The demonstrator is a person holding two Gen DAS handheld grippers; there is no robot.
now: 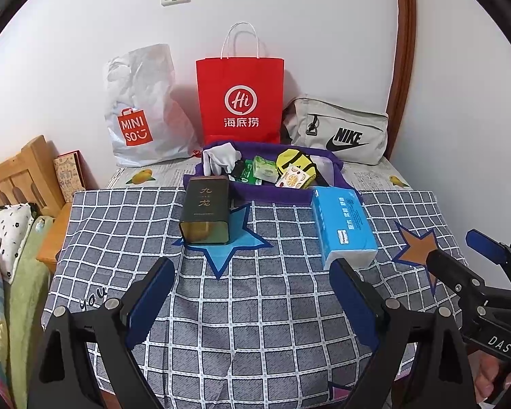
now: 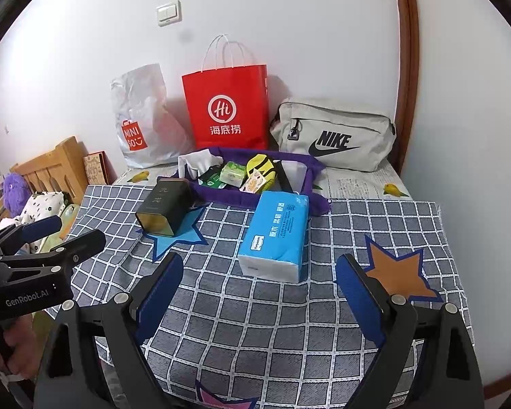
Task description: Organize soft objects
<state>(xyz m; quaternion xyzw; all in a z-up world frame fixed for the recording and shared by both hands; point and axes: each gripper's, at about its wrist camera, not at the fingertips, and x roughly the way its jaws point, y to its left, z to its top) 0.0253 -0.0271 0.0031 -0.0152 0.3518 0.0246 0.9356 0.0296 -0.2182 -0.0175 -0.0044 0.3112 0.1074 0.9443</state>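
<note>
Plush toy, right view only

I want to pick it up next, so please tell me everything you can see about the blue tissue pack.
The blue tissue pack is a soft, plastic-wrapped block, bright blue on top with white print and a white end facing the cameras. It looks sealed and lies flat on the checked cloth, its far end at the purple tray. No claw touches it.

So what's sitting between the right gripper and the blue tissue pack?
Nothing. In the right wrist view only bare checked cloth lies between the open right gripper and the blue tissue pack; the dark tin lies off to the left.
</note>
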